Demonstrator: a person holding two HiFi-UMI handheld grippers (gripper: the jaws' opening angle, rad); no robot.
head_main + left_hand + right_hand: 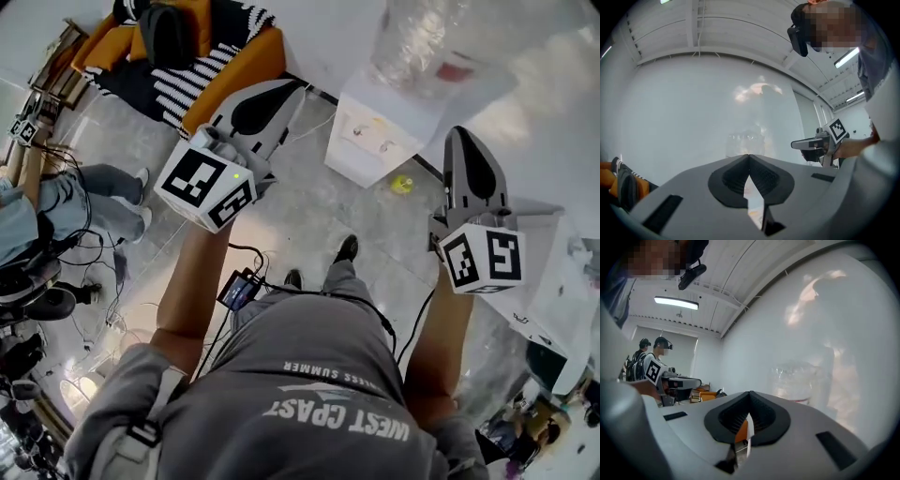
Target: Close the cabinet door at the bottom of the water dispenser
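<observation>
Two closed, empty tongs, left tongs (749, 157), right tongs (750, 394), grey shirt (328, 370) lettered WEST COAST

I'm in a lab-like recording room. A white water dispenser (375, 141) stands at one o'clock, an orange sofa (239, 66) at eleven, and loose cables (84, 246) trail at nine. A strip light (676, 303) hangs overhead, and people (658, 350) wear headsets.
</observation>
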